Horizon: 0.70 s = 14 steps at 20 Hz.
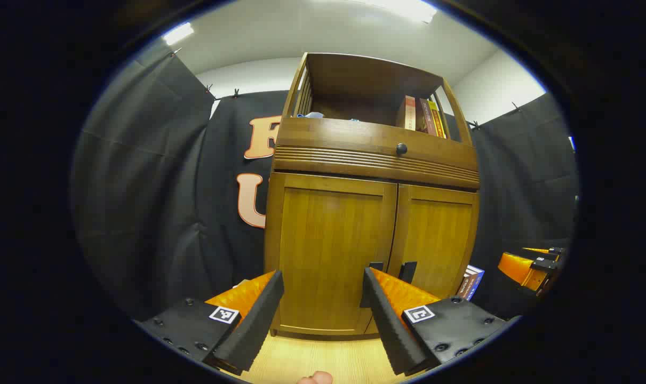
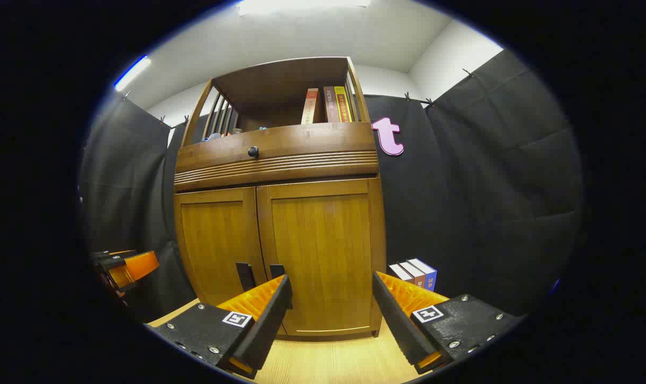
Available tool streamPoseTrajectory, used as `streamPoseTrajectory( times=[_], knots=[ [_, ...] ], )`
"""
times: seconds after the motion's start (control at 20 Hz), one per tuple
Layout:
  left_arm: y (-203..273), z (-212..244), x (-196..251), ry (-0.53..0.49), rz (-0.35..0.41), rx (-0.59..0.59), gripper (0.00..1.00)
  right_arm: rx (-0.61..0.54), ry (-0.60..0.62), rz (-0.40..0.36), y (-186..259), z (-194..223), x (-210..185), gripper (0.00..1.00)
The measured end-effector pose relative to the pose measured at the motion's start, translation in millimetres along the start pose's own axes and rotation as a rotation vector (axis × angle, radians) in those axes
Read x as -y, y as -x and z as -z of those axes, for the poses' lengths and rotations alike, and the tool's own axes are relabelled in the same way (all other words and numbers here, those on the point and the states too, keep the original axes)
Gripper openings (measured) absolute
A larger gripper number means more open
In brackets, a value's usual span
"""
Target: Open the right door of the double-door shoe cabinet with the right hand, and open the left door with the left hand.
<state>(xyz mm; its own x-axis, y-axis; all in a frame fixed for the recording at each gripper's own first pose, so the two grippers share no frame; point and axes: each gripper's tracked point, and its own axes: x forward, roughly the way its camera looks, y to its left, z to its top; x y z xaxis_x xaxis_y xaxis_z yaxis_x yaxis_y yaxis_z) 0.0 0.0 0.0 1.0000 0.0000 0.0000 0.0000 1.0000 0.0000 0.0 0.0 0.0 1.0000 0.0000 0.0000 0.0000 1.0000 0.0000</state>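
The double-door shoe cabinet (image 1: pixel 373 213) stood on the pale wood floor (image 1: pixel 323 360) against the booth's black cloth wall, and both of its doors were closed. In the left gripper view the left door (image 1: pixel 331 250) faced the left gripper (image 1: pixel 323 298), whose jaws were spread wide with nothing between them, short of the cabinet; beside that door was the right door (image 1: pixel 437 242), and two dark handles hung at the meeting edges near the bottom, the left handle (image 1: pixel 375 266) partly hidden behind a finger and the right handle (image 1: pixel 408 271) just beside it. In the right gripper view the right gripper (image 2: pixel 331 301) was likewise wide open and empty, pointed at the right door, apart from it. Above the doors ran a drawer front with a round dark knob (image 1: pixel 401 149), and above that an open shelf held upright books (image 1: pixel 421 116) at the cabinet's right end. More books (image 2: pixel 414 273) stood on the floor just beside the cabinet's right side. The other gripper showed at the far edge of each view.
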Motion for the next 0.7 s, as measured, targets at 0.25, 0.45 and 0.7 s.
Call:
streamPoseTrajectory(
  times=[0.25,0.45,0.7],
  knots=[
    [0.2,-0.6,1.8,-0.006,0.008,0.004,0.94,0.006,-0.004,0.005,-1.6,-0.8,0.1,0.94],
    [0.8,0.2,0.9,-0.002,0.008,0.001,0.94,0.005,0.004,0.005,-2.4,-0.3,0.4,0.94],
    [-1.2,2.9,0.7,0.000,0.004,-0.003,0.94,0.005,0.009,0.003,-2.9,0.1,0.5,0.94]
  ],
)
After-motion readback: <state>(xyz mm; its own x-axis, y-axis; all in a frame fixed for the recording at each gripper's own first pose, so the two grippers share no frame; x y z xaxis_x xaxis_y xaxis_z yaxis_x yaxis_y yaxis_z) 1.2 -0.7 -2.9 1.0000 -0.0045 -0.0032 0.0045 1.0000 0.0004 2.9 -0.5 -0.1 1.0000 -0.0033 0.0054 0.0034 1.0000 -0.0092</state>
